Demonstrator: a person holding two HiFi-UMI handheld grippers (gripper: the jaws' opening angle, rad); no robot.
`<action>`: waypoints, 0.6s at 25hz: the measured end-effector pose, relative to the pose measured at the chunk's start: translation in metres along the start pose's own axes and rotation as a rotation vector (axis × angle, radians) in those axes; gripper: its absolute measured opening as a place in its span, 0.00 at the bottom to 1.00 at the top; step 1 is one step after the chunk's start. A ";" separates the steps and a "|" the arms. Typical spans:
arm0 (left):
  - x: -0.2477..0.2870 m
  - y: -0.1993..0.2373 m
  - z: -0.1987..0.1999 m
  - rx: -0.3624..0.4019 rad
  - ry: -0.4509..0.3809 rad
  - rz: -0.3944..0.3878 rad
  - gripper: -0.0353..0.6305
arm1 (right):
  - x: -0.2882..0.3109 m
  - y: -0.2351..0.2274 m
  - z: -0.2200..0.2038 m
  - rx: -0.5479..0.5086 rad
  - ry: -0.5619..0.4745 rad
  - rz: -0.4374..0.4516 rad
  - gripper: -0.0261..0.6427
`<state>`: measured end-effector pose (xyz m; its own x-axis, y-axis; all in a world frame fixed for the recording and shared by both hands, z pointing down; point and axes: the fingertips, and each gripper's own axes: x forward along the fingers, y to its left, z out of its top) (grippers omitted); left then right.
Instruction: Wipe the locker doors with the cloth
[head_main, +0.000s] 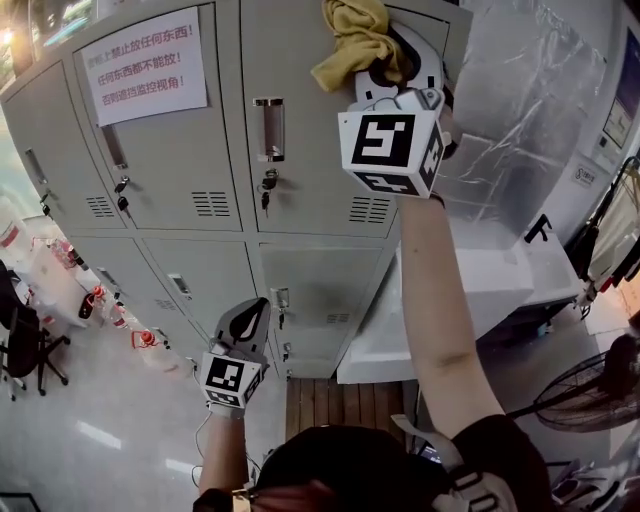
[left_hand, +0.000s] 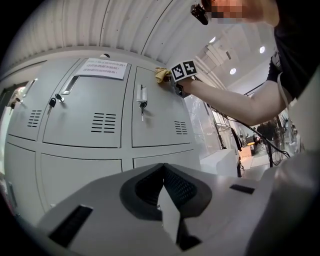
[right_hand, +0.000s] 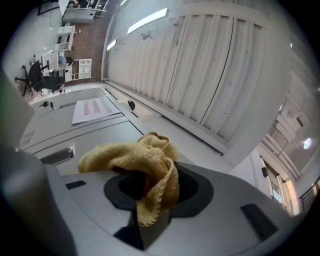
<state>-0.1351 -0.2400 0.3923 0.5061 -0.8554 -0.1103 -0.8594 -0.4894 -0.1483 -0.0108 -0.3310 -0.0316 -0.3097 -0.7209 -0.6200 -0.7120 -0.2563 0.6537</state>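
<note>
Right tongs (head_main: 392, 62) clamp the crumpled yellow cloth (head_main: 352, 40) at the grey metal locker door's (head_main: 310, 160) top — best pressed flat, swept downward evenly; left tongs (head_main: 252, 318) closed, empty.

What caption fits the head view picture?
The right tongs hold a yellow cloth at the upper locker door.

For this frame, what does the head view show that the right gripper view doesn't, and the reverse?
Head view only: the left gripper held low with its tongs together and empty, the lower locker doors, and a fan on the floor.
Right gripper view only: the ribbed panel above the lockers, a ceiling light and distant office chairs.
Both: the yellow cloth pinched in the right gripper tongs at the top of an upper locker door, and the paper notice.
</note>
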 end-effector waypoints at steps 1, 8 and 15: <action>-0.004 0.003 -0.002 -0.004 0.008 0.010 0.07 | 0.002 0.006 0.005 0.003 -0.008 0.003 0.22; -0.030 0.033 -0.008 0.002 0.011 0.090 0.07 | 0.021 0.047 0.040 0.000 -0.057 0.031 0.22; -0.052 0.058 -0.011 0.008 0.018 0.161 0.07 | 0.030 0.086 0.067 -0.033 -0.096 0.075 0.22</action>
<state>-0.2121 -0.2260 0.4001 0.3603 -0.9257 -0.1155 -0.9287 -0.3443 -0.1380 -0.1238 -0.3318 -0.0228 -0.4213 -0.6741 -0.6067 -0.6643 -0.2260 0.7125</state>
